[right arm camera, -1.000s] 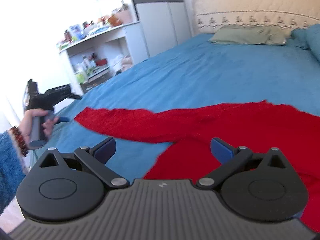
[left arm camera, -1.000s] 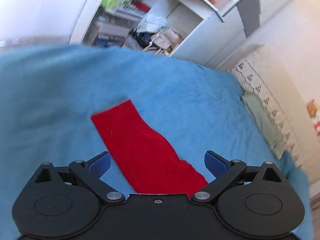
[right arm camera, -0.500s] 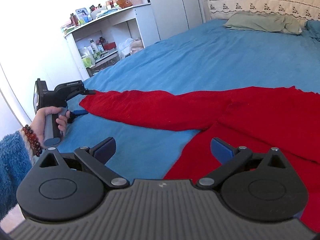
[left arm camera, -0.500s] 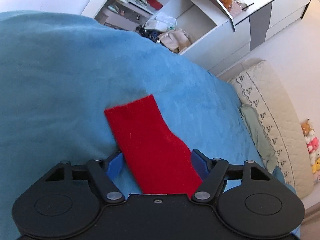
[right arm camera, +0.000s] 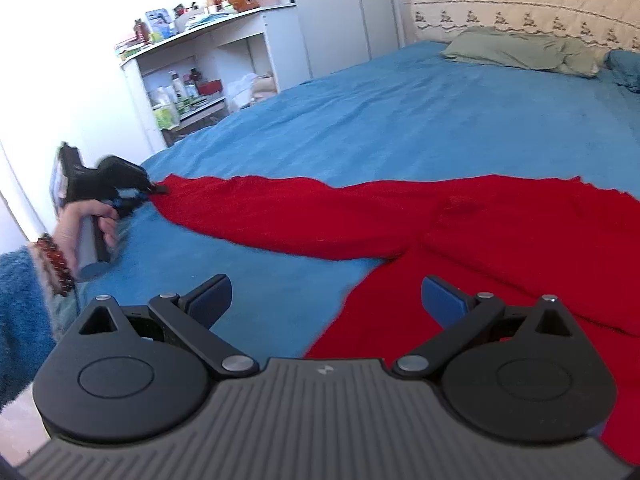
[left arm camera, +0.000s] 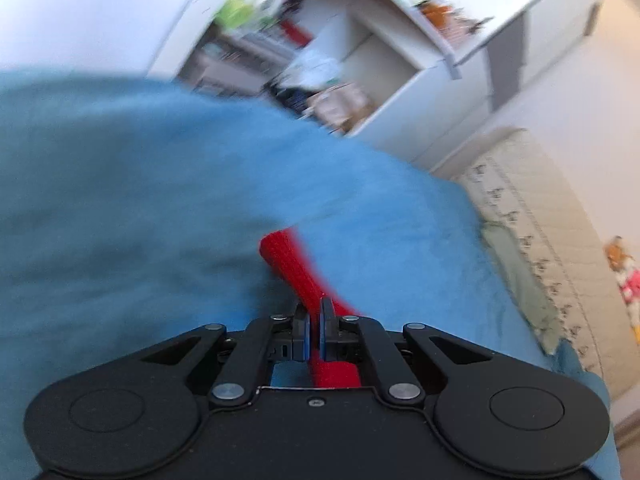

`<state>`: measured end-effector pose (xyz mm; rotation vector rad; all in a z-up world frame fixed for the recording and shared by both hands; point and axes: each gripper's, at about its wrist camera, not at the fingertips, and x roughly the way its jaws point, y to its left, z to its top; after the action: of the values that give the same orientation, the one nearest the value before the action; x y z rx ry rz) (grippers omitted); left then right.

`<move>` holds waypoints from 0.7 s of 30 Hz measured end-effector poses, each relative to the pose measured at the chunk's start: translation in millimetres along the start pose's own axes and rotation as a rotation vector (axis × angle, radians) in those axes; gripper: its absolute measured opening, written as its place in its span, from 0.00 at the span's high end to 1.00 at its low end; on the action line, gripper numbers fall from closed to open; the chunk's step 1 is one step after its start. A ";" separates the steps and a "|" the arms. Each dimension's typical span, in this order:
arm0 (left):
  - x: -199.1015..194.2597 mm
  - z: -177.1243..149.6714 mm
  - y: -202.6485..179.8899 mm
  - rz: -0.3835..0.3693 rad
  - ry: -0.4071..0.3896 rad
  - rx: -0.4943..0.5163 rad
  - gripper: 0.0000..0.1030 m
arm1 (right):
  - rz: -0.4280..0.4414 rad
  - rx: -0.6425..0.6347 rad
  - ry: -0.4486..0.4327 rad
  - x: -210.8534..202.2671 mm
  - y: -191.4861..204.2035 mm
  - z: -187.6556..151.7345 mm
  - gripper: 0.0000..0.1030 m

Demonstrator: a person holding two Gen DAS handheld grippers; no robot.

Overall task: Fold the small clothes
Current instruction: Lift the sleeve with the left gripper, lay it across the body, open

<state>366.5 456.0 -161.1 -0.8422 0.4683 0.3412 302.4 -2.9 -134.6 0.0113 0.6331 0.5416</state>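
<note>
A red knitted sweater (right arm camera: 500,232) lies spread on the blue bed (right arm camera: 400,120), one long sleeve (right arm camera: 280,208) stretched out to the left. My left gripper (left arm camera: 314,320) is shut on the end of that sleeve (left arm camera: 292,264), which bunches into a narrow fold between the pads. In the right wrist view the left gripper (right arm camera: 154,190) pinches the cuff at the bed's left edge. My right gripper (right arm camera: 326,300) is open and empty, hovering over the sweater's lower hem.
A white shelf unit (right arm camera: 208,80) with bottles and clutter stands beyond the bed's left side. A green pillow (right arm camera: 520,50) and a cream quilted headboard (right arm camera: 520,16) are at the far end. A white wardrobe (right arm camera: 340,20) stands behind.
My left gripper has closed from open onto the sleeve end, gathering it into a narrow fold. My right gripper has stayed open and drifted slightly over the hem.
</note>
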 end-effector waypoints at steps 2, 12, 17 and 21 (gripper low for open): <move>-11.1 2.7 -26.2 -0.054 -0.026 0.050 0.96 | -0.024 0.008 -0.001 -1.8 -6.9 0.1 0.00; -38.4 -44.4 -229.0 -0.382 0.017 0.370 0.96 | -0.235 -0.033 -0.021 -46.4 -49.4 5.4 0.00; -40.2 -120.7 -330.6 -0.530 0.103 0.493 0.96 | -0.321 0.038 -0.037 -80.5 -96.9 -0.7 0.00; -39.6 -202.0 -385.6 -0.626 0.208 0.558 0.96 | -0.365 0.113 -0.046 -112.3 -135.8 -12.1 0.00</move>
<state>460.1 55.2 -13.7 -0.4398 0.4369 -0.4455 284.9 -176.1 -104.9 0.0143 0.6030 0.1526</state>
